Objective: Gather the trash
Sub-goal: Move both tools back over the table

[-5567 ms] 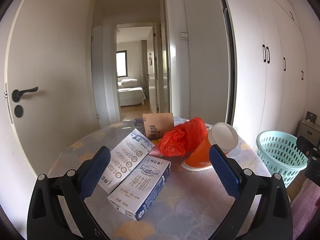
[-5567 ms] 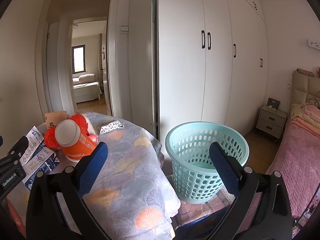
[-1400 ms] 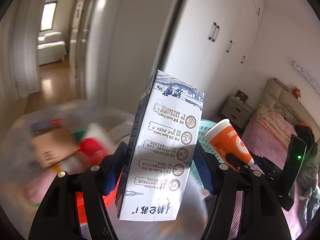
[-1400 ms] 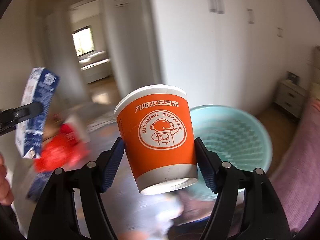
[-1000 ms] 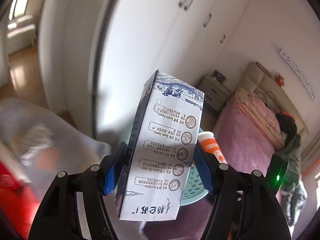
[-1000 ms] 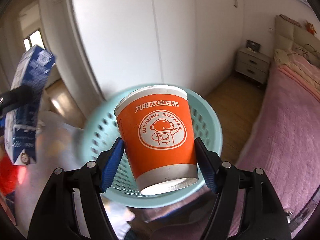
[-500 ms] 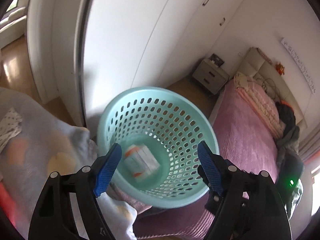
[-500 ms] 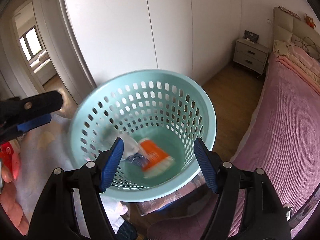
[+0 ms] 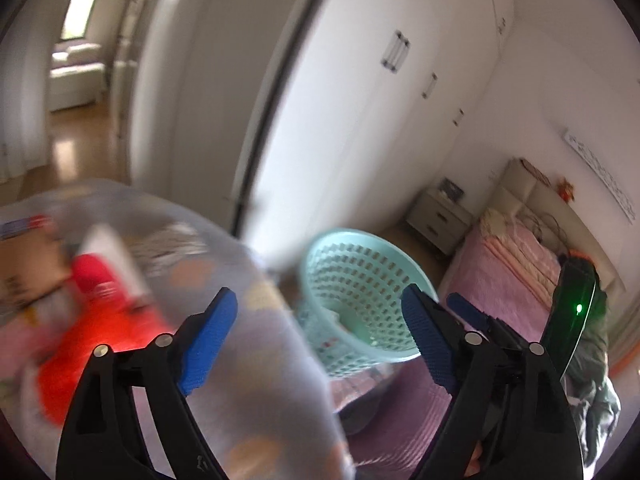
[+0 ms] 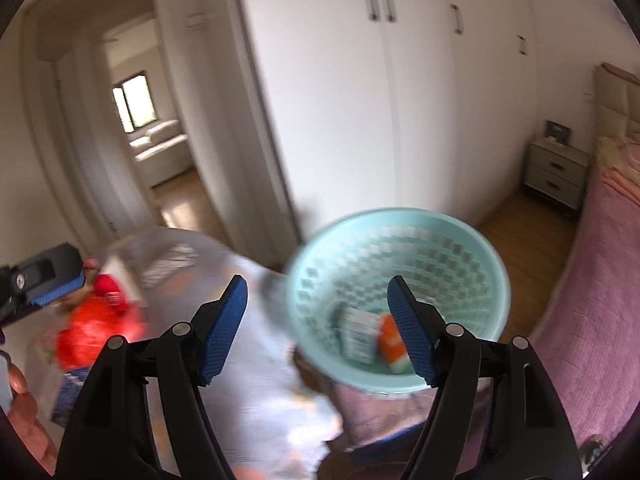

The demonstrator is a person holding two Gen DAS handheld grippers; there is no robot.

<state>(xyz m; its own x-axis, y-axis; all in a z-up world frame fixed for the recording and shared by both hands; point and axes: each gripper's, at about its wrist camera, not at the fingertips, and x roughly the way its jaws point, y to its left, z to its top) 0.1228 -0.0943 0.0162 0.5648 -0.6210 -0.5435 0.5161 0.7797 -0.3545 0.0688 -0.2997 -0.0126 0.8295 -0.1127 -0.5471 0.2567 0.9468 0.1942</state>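
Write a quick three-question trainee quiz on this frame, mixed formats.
1. True or false: the right claw grips the orange paper cup.
2. Which lies inside the teal laundry-style basket? A) milk carton B) red plastic bag C) cardboard box
3. Fill in: the left claw holds ____.

Key: 1 false, the cup lies in the basket; 2 A; 3 nothing, its jaws have just been opening and stand empty.

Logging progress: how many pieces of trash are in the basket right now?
2: a milk carton and an orange cup, side by side at the bottom of the basket. Blur could hide more.
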